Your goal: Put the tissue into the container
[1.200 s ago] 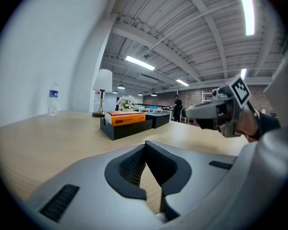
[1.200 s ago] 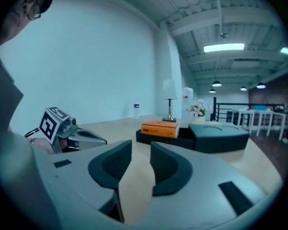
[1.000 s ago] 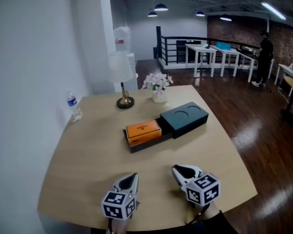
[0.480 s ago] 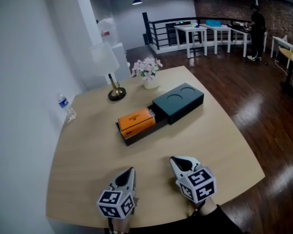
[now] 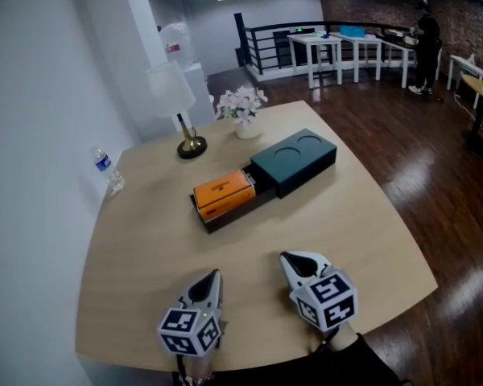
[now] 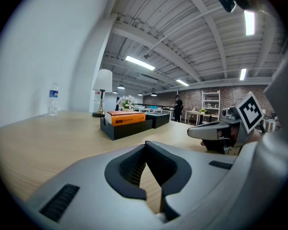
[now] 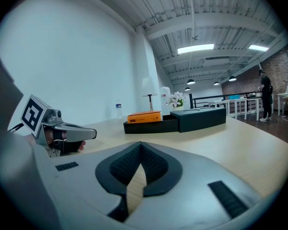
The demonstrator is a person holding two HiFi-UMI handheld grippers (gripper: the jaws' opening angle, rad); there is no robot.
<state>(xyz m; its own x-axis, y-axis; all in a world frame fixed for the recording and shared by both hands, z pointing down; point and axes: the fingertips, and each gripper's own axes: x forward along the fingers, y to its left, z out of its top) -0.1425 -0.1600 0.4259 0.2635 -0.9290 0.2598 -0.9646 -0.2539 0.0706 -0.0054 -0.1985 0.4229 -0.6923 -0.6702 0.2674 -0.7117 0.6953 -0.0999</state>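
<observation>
We hold both grippers low over the near edge of the table (image 5: 145, 240), the left gripper (image 5: 211, 280) and the right gripper (image 5: 294, 262) each with its jaws pressed together on nothing. The orange tissue pack (image 5: 222, 193) lies well ahead of us, mid-table, resting in the open black tray (image 5: 240, 212) that appears to slide out from the dark container (image 5: 294, 161). To do this step well, we judge, we should part one pair of jaws before reaching, travel level over the wood, and meet the pack or the tray's free end squarely, so it slides straight under the dark cover rather than skewing. The tray holds only the pack; what sits inside the covered part we cannot tell.
</observation>
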